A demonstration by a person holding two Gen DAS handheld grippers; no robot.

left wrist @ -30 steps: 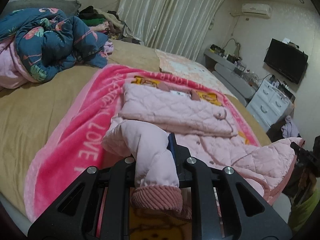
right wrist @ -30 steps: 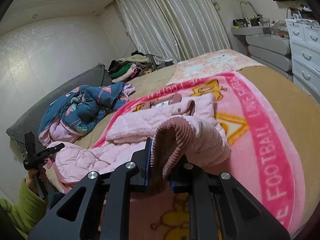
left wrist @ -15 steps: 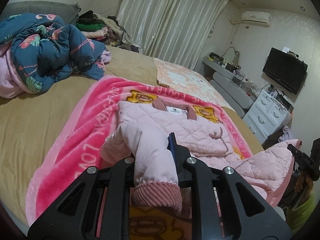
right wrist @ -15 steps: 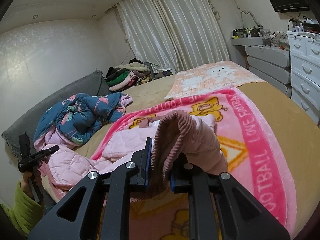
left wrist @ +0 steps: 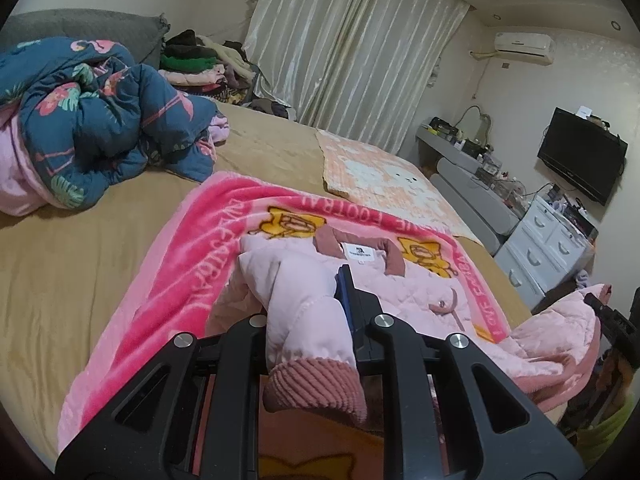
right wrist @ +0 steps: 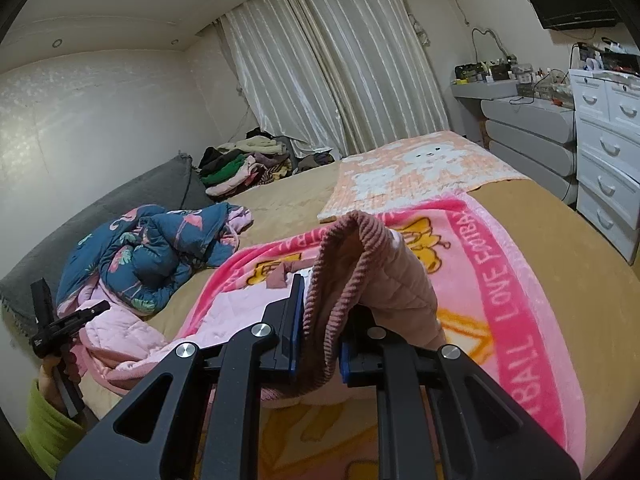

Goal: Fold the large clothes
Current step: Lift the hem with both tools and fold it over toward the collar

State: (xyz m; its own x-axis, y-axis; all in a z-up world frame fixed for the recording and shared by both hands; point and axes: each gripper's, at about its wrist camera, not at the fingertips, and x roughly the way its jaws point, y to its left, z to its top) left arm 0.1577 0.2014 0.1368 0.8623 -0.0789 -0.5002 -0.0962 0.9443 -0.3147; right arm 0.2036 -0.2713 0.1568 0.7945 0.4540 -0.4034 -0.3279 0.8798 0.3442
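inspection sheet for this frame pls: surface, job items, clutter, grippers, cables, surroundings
Surface: bed, tan sheet, pink blanket spread on it.
Job's things: pink jacket on the blanket, collar far, both lower corners lifted.
Clutter: blue quilt bunched, clothes pile, peach mat.
Grippers: left gripper shut on the jacket; right gripper shut on the jacket.
Cables: wires by the TV and on the shelf.
Surroundings: curtain, drawers, air conditioner.
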